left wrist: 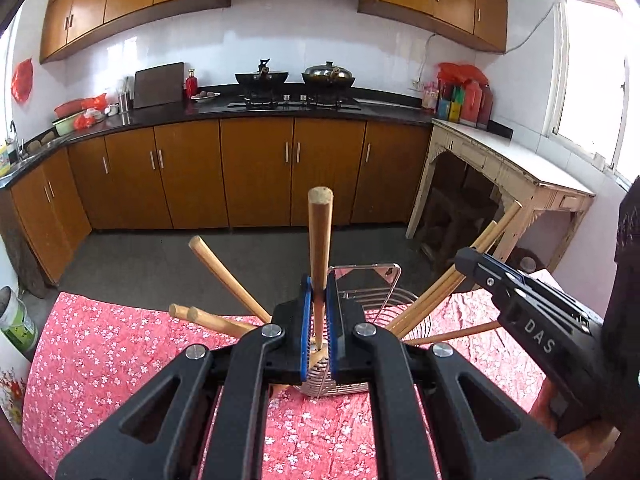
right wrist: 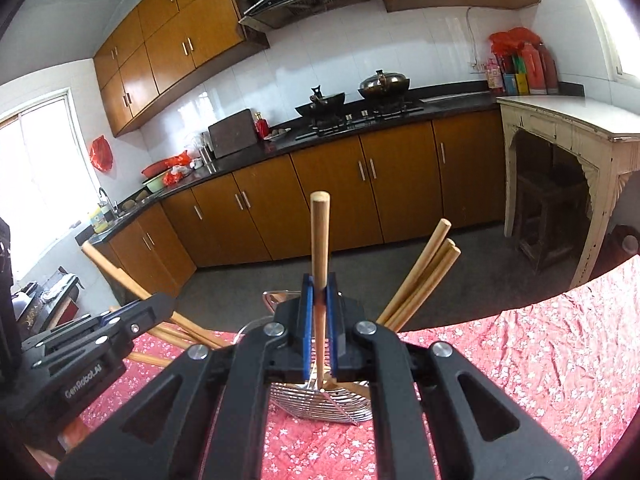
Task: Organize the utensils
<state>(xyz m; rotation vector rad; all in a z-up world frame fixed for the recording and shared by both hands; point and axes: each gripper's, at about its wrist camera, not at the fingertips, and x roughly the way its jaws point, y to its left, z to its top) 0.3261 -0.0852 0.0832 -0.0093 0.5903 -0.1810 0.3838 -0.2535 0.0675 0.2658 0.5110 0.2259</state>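
A wire utensil basket (left wrist: 372, 300) stands on the red flowered tablecloth (left wrist: 100, 352) and holds several wooden-handled utensils leaning outward. My left gripper (left wrist: 319, 300) is shut on one upright wooden handle (left wrist: 320, 232) over the basket. My right gripper (right wrist: 319, 300) is shut on another upright wooden handle (right wrist: 320, 240) above the basket (right wrist: 320, 400). In the left wrist view the right gripper's body (left wrist: 532, 316) reaches in from the right. In the right wrist view the left gripper's body (right wrist: 92, 344) comes in from the left. The utensil heads are hidden in the basket.
Other wooden handles lean left (left wrist: 224, 276) and right (left wrist: 460, 276) out of the basket. The table edge lies just beyond the basket, with grey floor (left wrist: 240, 256) behind. Kitchen cabinets (left wrist: 256, 172) and a white side table (left wrist: 512, 176) stand further off.
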